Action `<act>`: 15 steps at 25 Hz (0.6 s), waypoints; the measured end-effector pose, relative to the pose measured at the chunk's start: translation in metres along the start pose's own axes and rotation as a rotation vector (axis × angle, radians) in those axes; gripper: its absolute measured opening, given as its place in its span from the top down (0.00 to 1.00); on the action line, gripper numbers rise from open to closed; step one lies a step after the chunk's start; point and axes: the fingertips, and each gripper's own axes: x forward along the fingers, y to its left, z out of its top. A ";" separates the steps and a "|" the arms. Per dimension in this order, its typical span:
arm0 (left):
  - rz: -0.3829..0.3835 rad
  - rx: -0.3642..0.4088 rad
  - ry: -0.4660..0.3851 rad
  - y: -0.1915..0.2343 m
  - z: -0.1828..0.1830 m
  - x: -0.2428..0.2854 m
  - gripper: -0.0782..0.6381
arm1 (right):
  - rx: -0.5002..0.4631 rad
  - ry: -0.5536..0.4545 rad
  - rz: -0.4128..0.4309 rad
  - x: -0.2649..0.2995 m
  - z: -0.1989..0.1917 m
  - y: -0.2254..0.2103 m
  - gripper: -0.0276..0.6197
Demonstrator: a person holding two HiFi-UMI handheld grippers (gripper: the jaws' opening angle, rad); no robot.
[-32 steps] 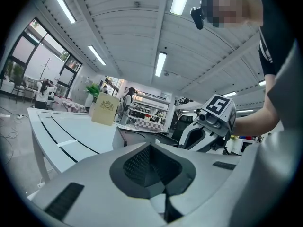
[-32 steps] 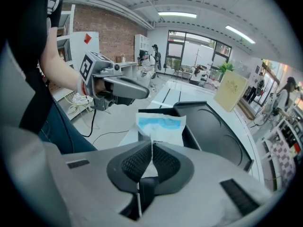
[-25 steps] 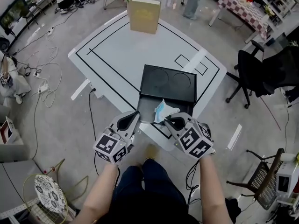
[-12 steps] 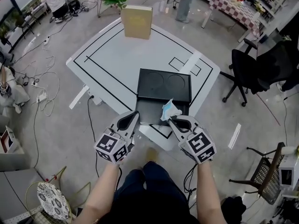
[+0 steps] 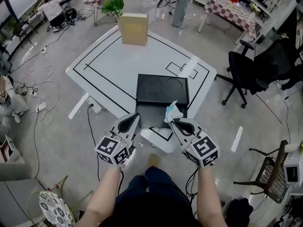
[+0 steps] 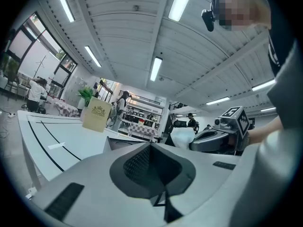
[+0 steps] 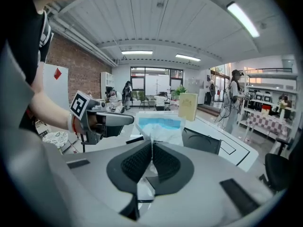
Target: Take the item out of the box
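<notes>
My right gripper (image 5: 175, 122), jaws pinching the packet (image 5: 172, 111), has raised it above the box (image 5: 161, 86) mid-frame, so it's nearly out. Left gripper (image 5: 133, 121) idles, jaws pressed together.

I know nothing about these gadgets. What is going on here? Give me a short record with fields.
Setting: white table marked with black lines, in a workshop
Box: black box, open, at the table's near edge
Item: white-and-blue packet, held up over the box's right side
Right gripper: jaws shut on the packet
Left gripper: jaws together, holding nothing, by the box's near left corner
Also on table: tan box, upright at the far edge
</notes>
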 end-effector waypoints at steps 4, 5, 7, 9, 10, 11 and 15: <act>-0.013 0.003 -0.013 -0.006 0.009 0.000 0.88 | 0.016 -0.034 -0.013 -0.009 0.008 0.000 0.94; -0.016 0.003 -0.017 -0.007 0.011 0.000 0.88 | 0.018 -0.043 -0.015 -0.010 0.010 0.001 0.94; -0.021 0.005 -0.024 -0.010 0.015 -0.001 0.88 | 0.022 -0.055 -0.023 -0.014 0.013 0.001 0.94; -0.027 0.008 -0.029 -0.012 0.018 -0.001 0.88 | 0.025 -0.065 -0.031 -0.017 0.015 0.001 0.94; -0.030 0.010 -0.033 -0.013 0.020 -0.001 0.88 | 0.027 -0.071 -0.034 -0.018 0.017 0.001 0.94; -0.032 0.012 -0.035 -0.014 0.022 -0.002 0.88 | 0.029 -0.077 -0.037 -0.020 0.019 0.001 0.94; -0.038 0.015 -0.044 -0.018 0.029 -0.004 0.88 | 0.038 -0.100 -0.046 -0.026 0.025 0.004 0.94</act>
